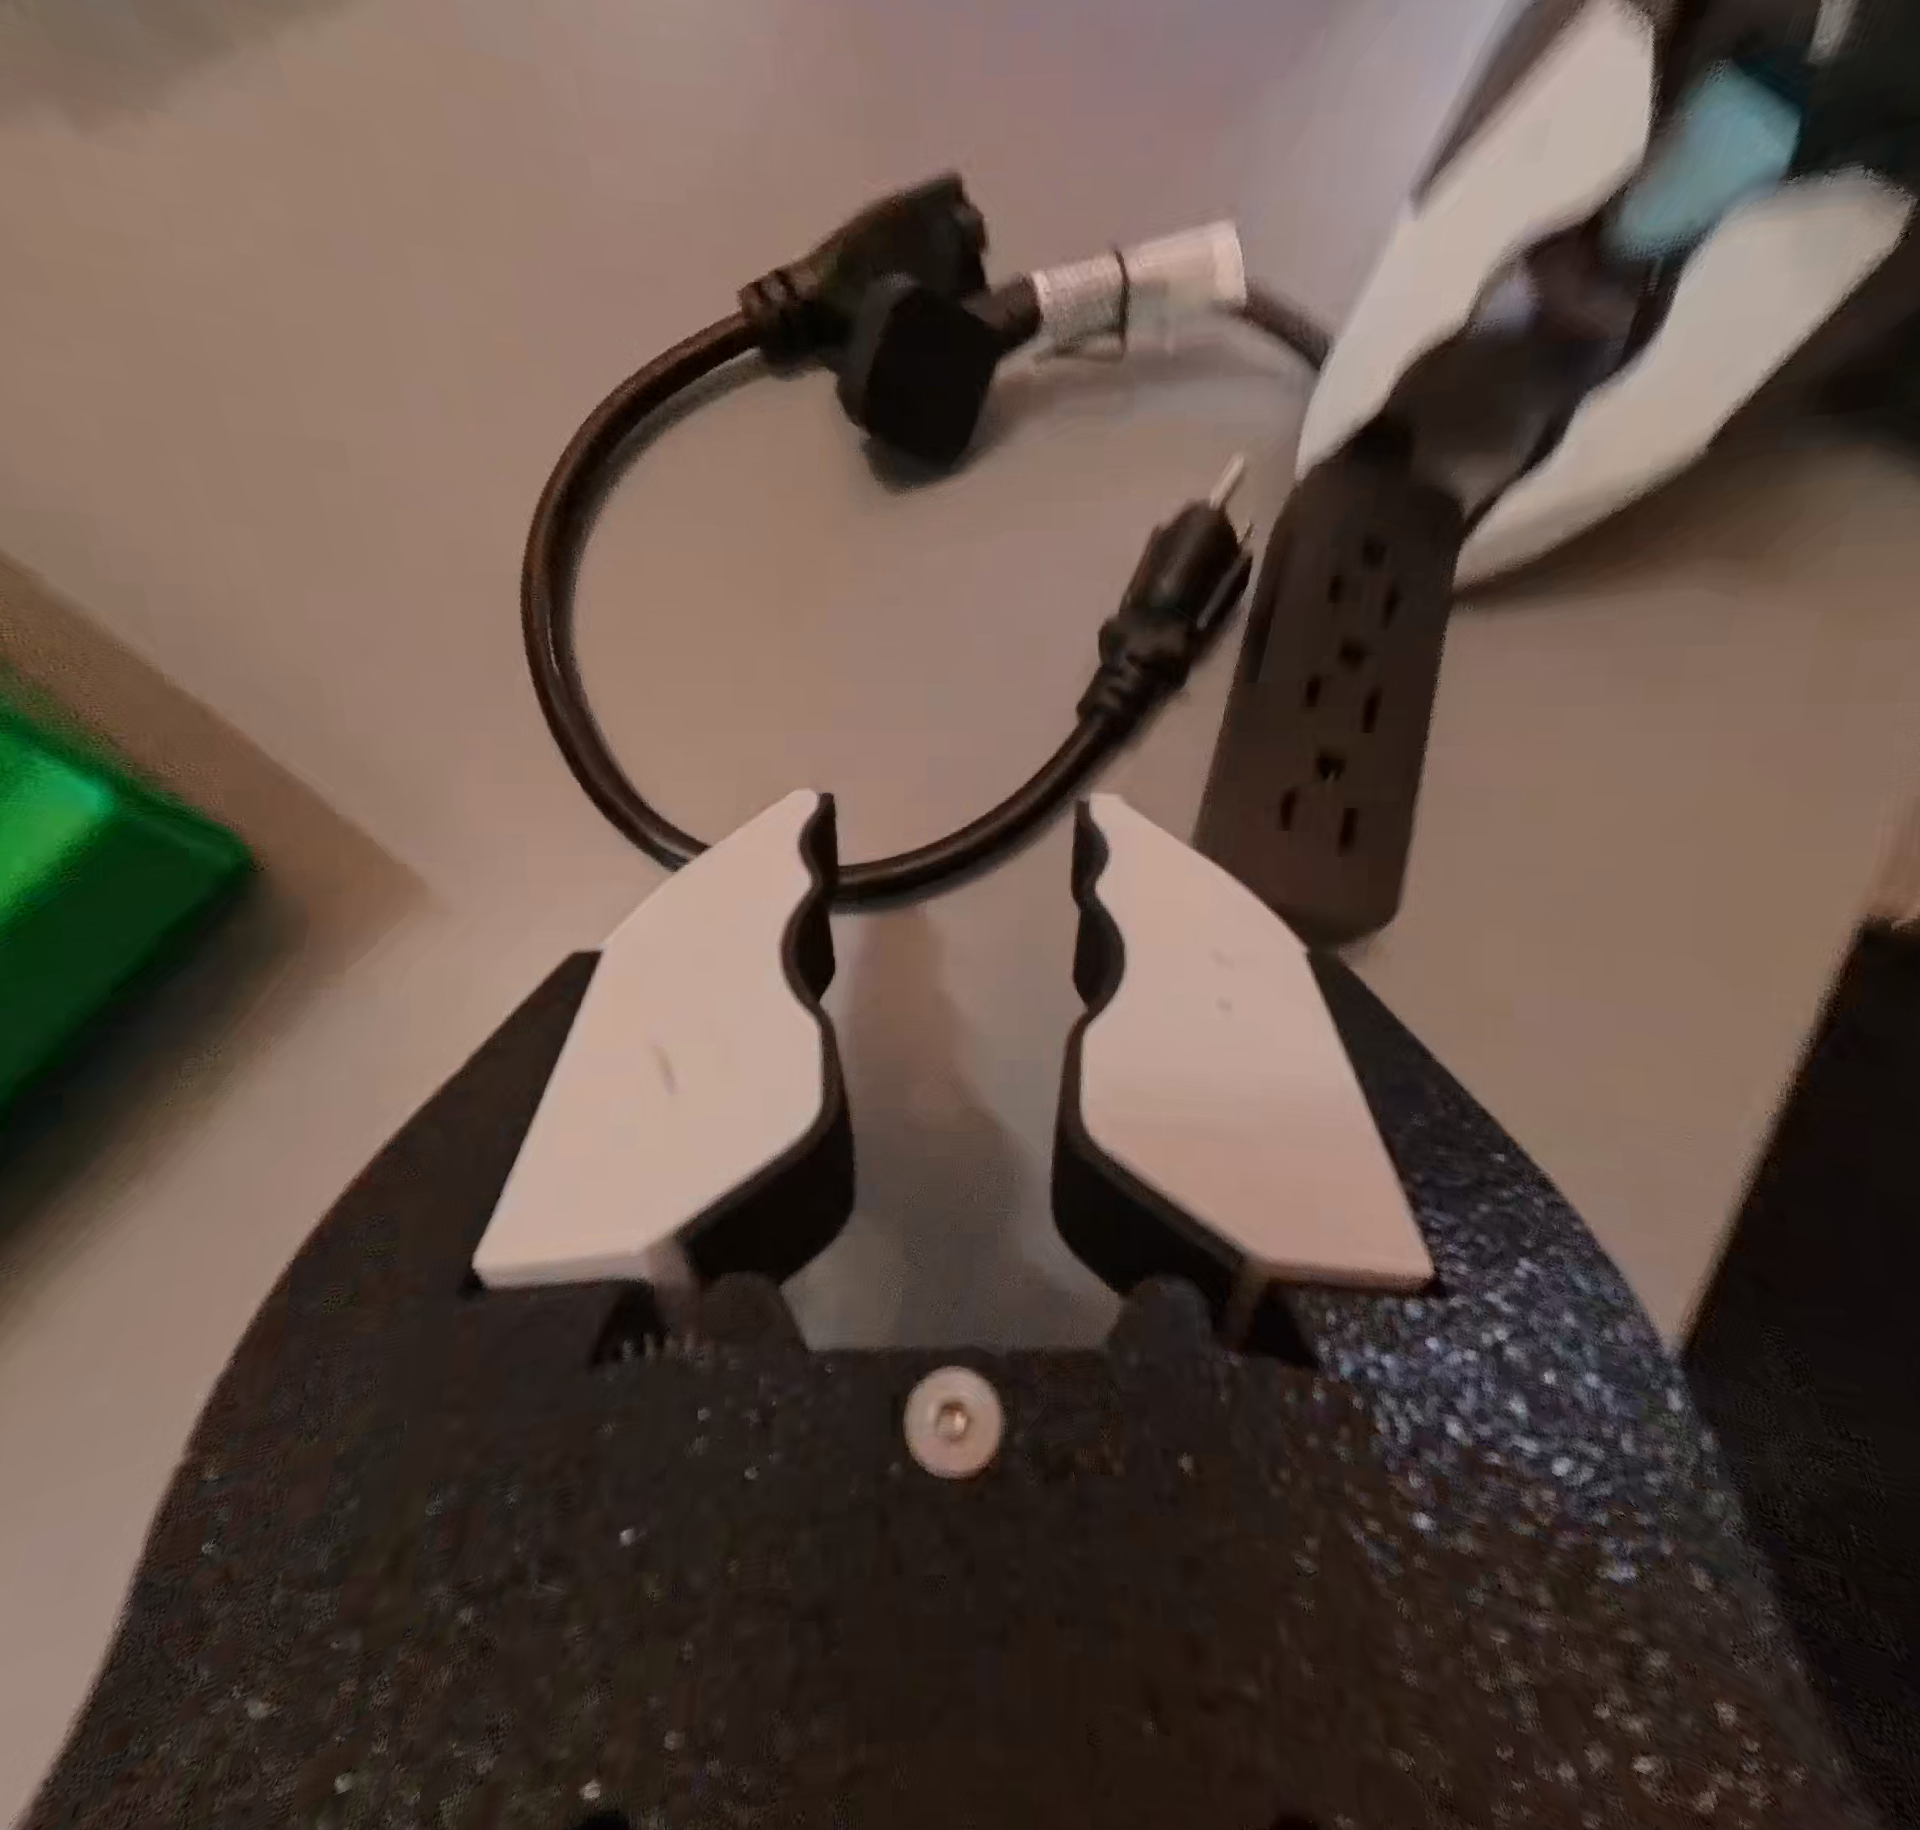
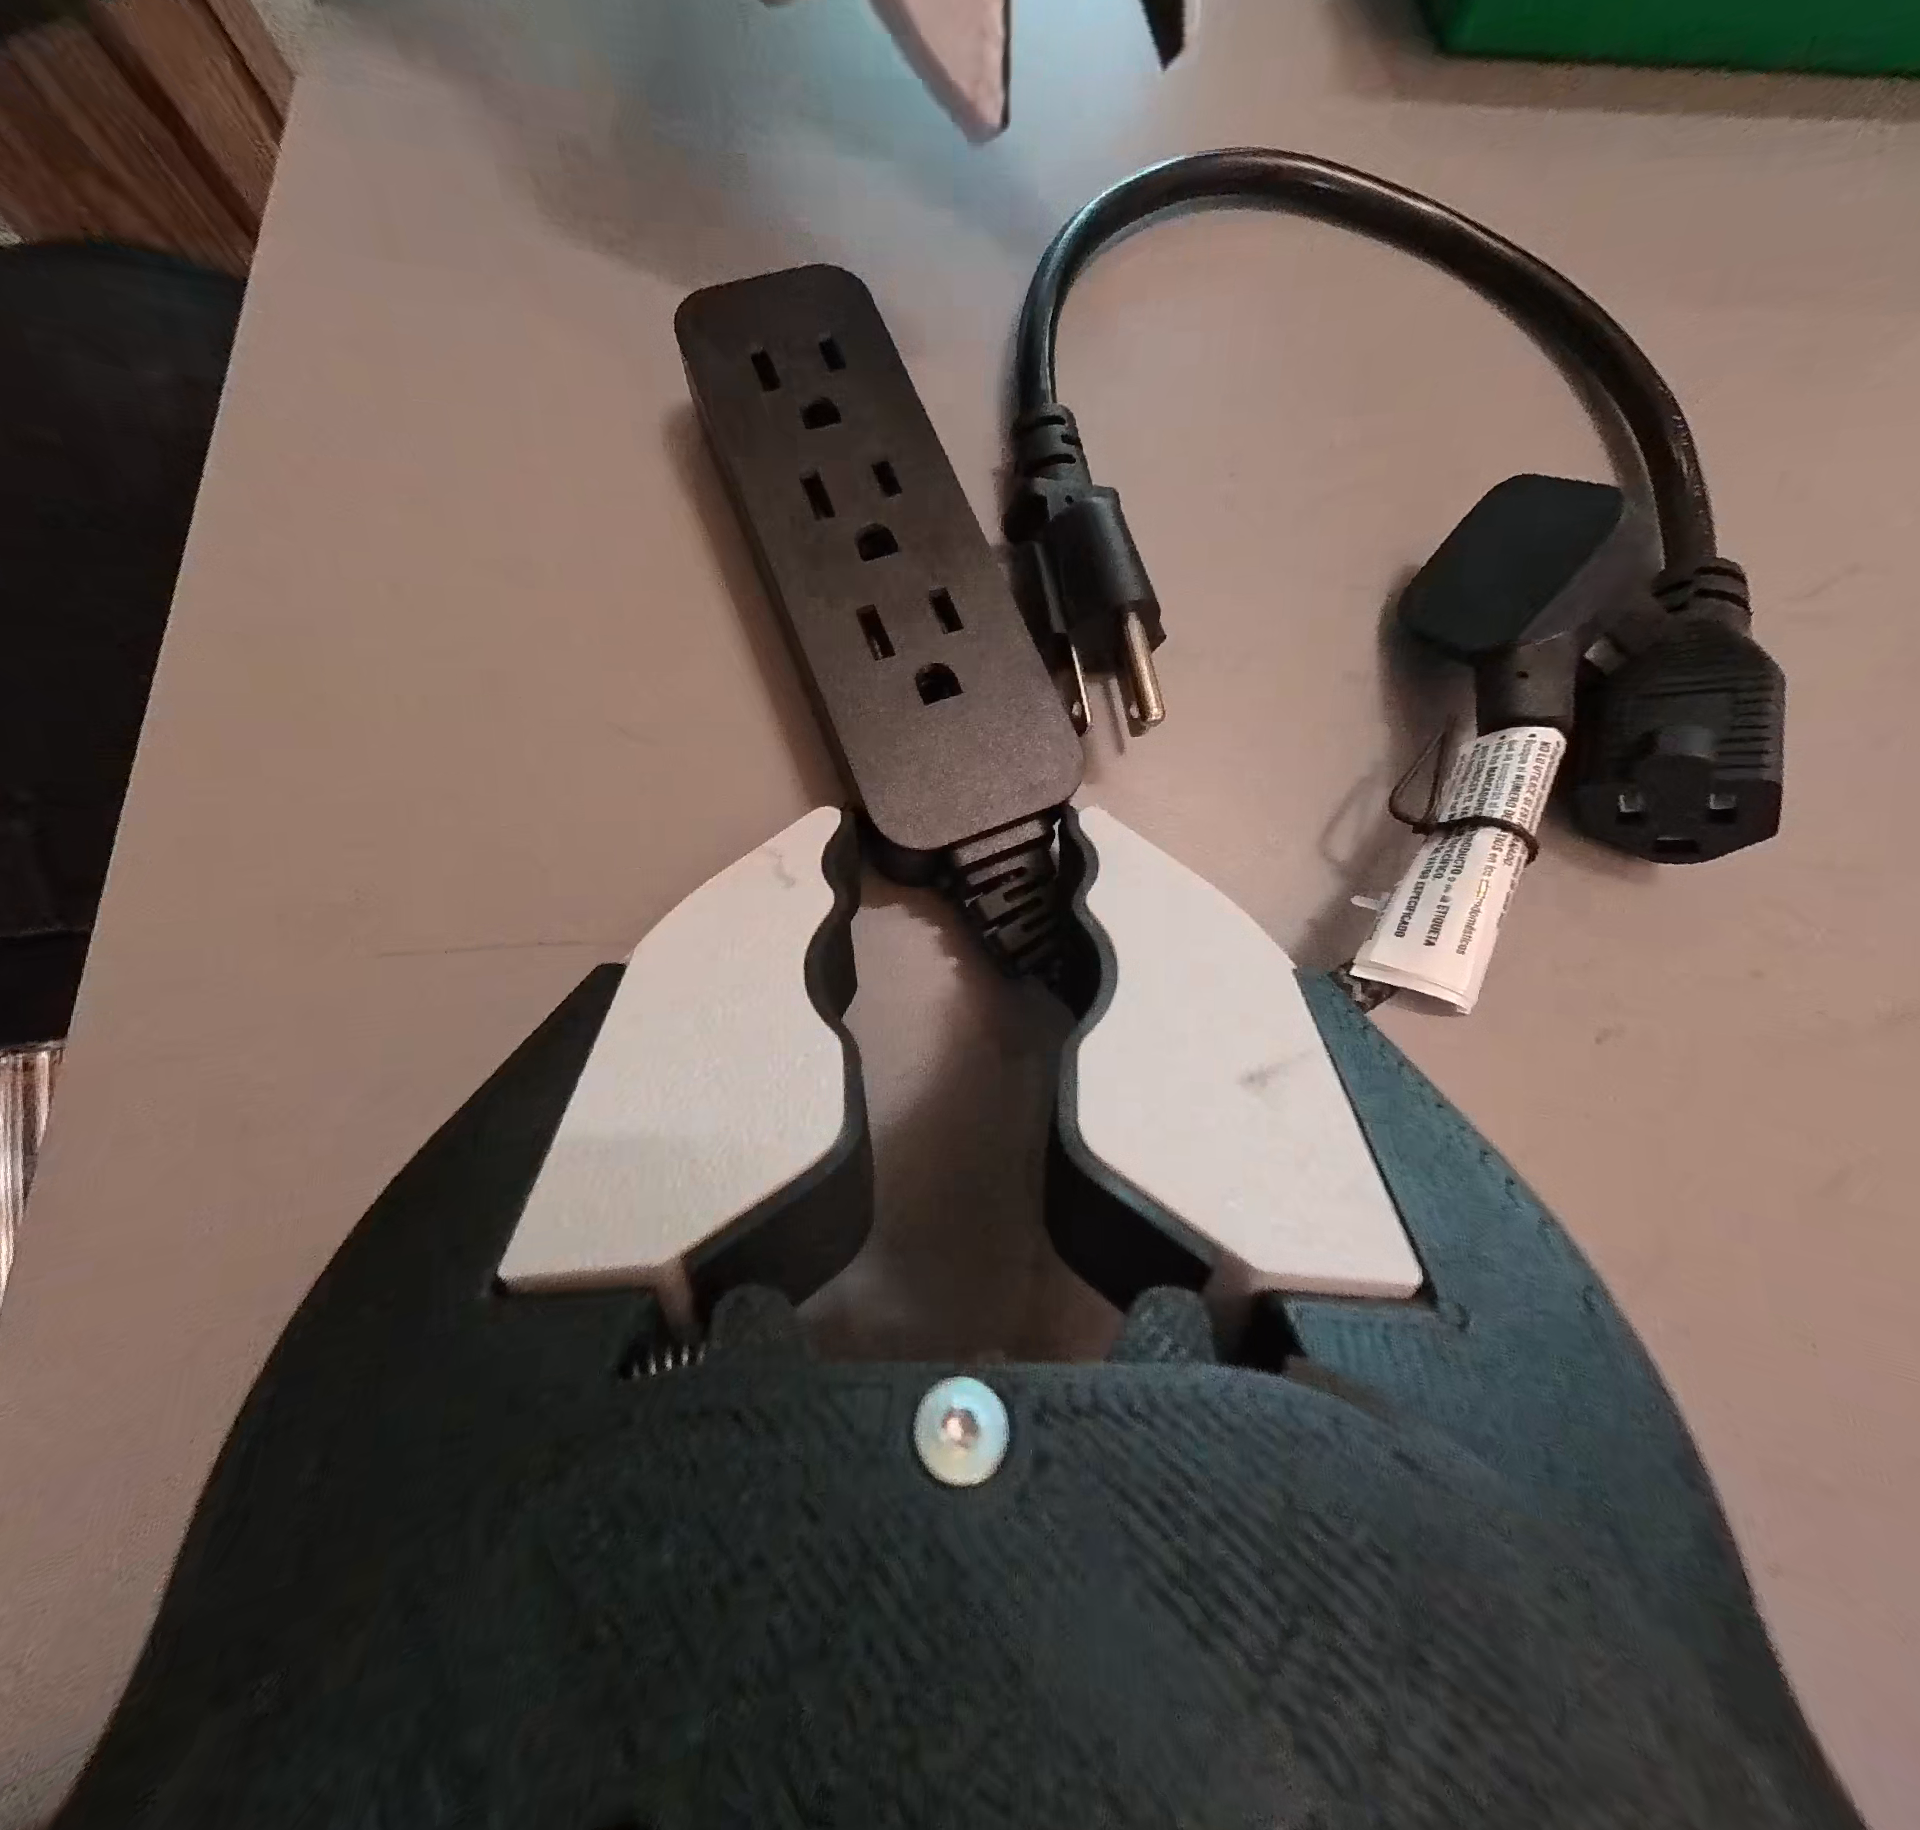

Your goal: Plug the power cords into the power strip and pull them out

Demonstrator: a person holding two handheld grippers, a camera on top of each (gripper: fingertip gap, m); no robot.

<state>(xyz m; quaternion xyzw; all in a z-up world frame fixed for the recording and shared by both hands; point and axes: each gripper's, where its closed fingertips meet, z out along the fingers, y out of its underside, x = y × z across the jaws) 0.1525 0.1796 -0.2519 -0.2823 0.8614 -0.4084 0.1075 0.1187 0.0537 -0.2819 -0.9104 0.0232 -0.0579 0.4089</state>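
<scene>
Right gripper pinching cord end of power strip, apparently to steady it for insertion. Strip flat on table, three outlets facing up, all vacant. Short black power cord looped beside it; pronged plug lying just beside strip, touching or nearly so, prongs toward right gripper. Socket end and flat plug farther right, near labelled tag. Left gripper spread, empty, poised above cord loop; likely going for plug. Green box off at table edge.

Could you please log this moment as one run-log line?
left gripper: open, empty | right gripper: straddling power strip cord end | plug: unplugged beside strip | outlets: empty
</scene>
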